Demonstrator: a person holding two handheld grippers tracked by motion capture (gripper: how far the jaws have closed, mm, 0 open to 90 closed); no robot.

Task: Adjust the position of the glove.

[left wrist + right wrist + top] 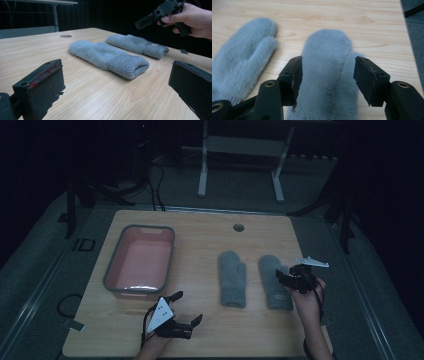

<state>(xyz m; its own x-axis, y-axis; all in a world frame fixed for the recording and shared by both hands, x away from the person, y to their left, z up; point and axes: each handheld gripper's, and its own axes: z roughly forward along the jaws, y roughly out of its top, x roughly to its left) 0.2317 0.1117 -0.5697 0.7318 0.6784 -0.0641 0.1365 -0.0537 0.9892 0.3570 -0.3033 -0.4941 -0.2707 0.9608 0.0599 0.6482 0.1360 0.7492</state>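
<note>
Since the right gripper (327,75) hangs half-open just above the right mitten (274,282), which lies flat on the worktop (200,245) beside its twin (232,279), closing now could snag only fluff. Left gripper (187,307) sits wide, empty.

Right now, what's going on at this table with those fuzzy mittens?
A person holds a two-jaw gripper in each hand at a light wooden table. The right gripper hangs over the right-hand fluffy grey mitten, jaws open either side of it, pads not pressing. The second grey mitten lies flat beside it. The left gripper waits open near the table's front edge, next to a grey-rimmed pink bin.
</note>
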